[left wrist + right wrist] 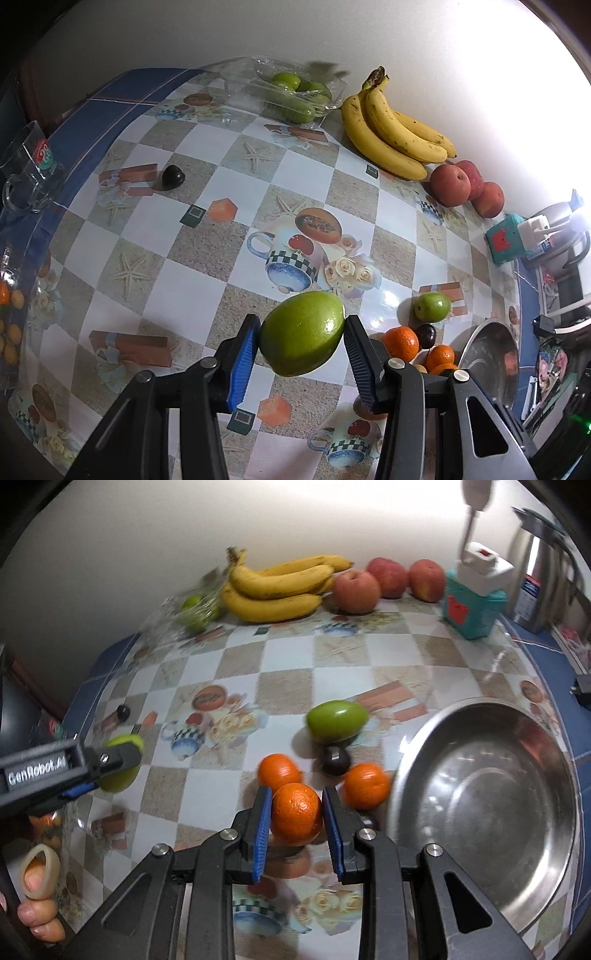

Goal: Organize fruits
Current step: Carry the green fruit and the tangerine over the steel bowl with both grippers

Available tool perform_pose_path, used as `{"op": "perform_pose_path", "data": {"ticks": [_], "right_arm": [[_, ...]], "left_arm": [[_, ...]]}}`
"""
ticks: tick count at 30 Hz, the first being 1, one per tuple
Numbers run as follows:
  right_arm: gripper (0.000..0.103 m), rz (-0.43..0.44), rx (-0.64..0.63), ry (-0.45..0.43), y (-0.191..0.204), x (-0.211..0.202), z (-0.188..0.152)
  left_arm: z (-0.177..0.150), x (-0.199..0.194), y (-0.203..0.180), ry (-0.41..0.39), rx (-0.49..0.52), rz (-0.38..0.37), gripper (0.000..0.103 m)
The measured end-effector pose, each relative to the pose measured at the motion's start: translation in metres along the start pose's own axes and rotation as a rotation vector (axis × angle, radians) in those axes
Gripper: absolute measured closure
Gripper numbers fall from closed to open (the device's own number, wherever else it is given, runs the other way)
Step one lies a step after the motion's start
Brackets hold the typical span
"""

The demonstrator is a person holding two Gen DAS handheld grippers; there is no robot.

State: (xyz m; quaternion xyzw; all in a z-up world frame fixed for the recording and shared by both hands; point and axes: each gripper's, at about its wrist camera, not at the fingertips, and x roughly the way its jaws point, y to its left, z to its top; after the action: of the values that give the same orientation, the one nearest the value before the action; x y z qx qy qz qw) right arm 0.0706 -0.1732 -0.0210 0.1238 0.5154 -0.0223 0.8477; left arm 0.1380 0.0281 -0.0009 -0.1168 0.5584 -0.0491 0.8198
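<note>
My left gripper (301, 343) is shut on a green fruit (301, 332) and holds it above the table; it also shows in the right wrist view (122, 762). My right gripper (297, 812) is shut on an orange (295, 814) just above the table. Two more oranges (279, 771) (365, 781), a dark plum (334, 762) and another green fruit (336, 722) lie close ahead of it. A clear plastic box (291, 92) with green fruits stands at the far edge. Bananas (391, 129) and three apples (450, 184) lie by the wall.
A steel bowl (487, 794) stands at the right, empty. A lone dark plum (173, 177) lies mid-left. A glass mug (29, 166) stands at the left edge. A teal box (472, 605) and a steel kettle (535, 579) stand at the far right.
</note>
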Motion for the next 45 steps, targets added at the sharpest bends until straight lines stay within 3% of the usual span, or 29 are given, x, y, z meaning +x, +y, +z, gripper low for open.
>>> {"op": "perform_pose_path", "data": {"ticks": [11, 24, 33, 45], "right_arm": [[0.074, -0.109, 0.233, -0.060, -0.088, -0.030, 0.006], [0.074, -0.215, 0.457, -0.143, -0.177, -0.068, -0.006], [0.074, -0.262, 0.534, -0.118, -0.207, -0.064, -0.018], [0.074, -0.285, 0.576, -0.056, -0.223, -0.048, -0.028]], "left_arm": [[-0.012, -0.004, -0.045, -0.002, 0.123, -0.038, 0.053], [-0.061, 0.002, -0.150, 0.033, 0.422, -0.104, 0.053], [-0.108, 0.020, -0.204, 0.060, 0.613, -0.114, 0.053], [-0.128, 0.048, -0.215, 0.120, 0.664, -0.078, 0.053]]}}
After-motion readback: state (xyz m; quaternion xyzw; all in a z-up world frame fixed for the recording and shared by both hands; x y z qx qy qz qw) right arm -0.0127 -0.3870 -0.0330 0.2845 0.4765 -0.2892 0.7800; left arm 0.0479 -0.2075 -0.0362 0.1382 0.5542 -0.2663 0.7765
